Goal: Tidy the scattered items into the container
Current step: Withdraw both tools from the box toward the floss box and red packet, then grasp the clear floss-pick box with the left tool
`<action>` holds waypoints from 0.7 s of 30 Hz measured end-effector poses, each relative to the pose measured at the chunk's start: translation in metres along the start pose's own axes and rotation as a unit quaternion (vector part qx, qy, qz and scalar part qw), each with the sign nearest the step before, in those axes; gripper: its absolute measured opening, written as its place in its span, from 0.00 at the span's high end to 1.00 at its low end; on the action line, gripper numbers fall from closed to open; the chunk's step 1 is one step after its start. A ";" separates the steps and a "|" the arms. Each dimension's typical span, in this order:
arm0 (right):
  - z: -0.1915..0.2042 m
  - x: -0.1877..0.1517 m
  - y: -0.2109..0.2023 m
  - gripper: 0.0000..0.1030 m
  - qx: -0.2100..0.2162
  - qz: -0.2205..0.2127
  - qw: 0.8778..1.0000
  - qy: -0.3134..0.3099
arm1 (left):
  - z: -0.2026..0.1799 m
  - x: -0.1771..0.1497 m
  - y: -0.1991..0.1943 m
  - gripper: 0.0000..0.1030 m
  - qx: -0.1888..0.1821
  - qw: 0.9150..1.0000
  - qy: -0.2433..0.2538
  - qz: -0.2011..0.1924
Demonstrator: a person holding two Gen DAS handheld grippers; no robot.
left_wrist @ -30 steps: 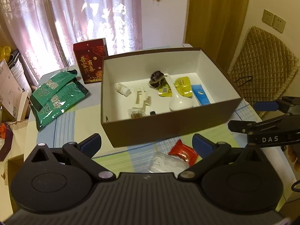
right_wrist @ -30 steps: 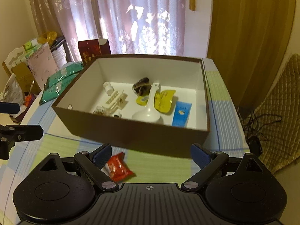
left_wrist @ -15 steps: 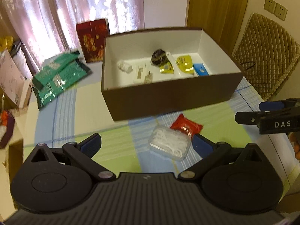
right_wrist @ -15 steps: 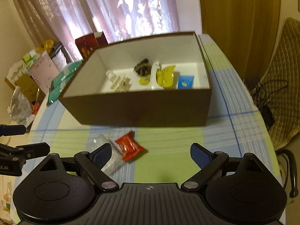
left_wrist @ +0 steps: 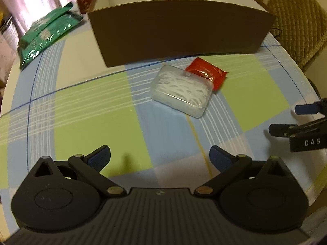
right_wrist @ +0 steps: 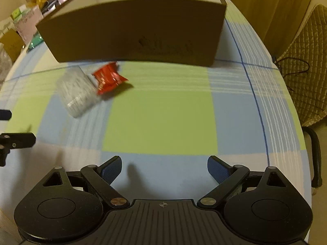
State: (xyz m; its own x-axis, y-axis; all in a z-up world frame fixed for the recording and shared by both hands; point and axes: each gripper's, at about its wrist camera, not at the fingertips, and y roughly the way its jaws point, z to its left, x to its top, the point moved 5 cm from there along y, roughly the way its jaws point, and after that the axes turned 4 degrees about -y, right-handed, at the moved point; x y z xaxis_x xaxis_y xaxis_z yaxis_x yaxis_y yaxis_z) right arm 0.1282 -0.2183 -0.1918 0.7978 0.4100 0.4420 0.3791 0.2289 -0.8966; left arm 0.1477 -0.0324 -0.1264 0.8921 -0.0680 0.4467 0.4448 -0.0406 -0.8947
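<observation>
Both claws have dropped low toward the checked worktop (left_wrist: 85, 106) within the last second, so the brown box (left_wrist: 179, 28) now shows only its near wall. The left claw (left_wrist: 160, 156) and right claw (right_wrist: 164, 167) are spread wide, holding nothing. Still outside the box, at its foot, the clear case of floss picks (left_wrist: 180, 89) lies touching the red snack packet (left_wrist: 206, 74) at its 1 o'clock. Open cloth lies all round them; pickup looks next

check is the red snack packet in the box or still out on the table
Out. The red snack packet lies on the tablecloth before the box, touching the clear case.
</observation>
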 end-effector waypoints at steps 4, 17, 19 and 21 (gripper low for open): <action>-0.016 -0.005 0.005 0.07 -0.005 -0.002 1.000 0.015 | -0.003 -0.007 0.008 0.01 -0.003 1.000 0.005 -0.007; -0.023 -0.017 0.004 0.00 -0.023 -0.053 0.998 -0.016 | -0.001 -0.026 0.035 0.00 -0.017 1.000 0.011 -0.013; -0.024 -0.017 0.005 0.00 -0.027 -0.052 0.998 -0.018 | -0.001 -0.026 0.035 0.00 -0.018 1.000 0.014 -0.015; -0.026 -0.015 0.006 0.00 -0.029 -0.053 0.998 -0.017 | 0.000 -0.025 0.035 0.00 -0.022 0.999 0.020 -0.018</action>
State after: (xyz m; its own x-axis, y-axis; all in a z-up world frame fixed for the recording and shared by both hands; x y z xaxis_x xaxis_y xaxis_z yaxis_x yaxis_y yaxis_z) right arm 0.1303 -0.2463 -0.2046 0.7353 0.4166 0.5346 0.4877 0.2224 -0.8442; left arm 0.1411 -0.0323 -0.1686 0.8713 -0.1056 0.4793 0.4721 -0.0865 -0.8773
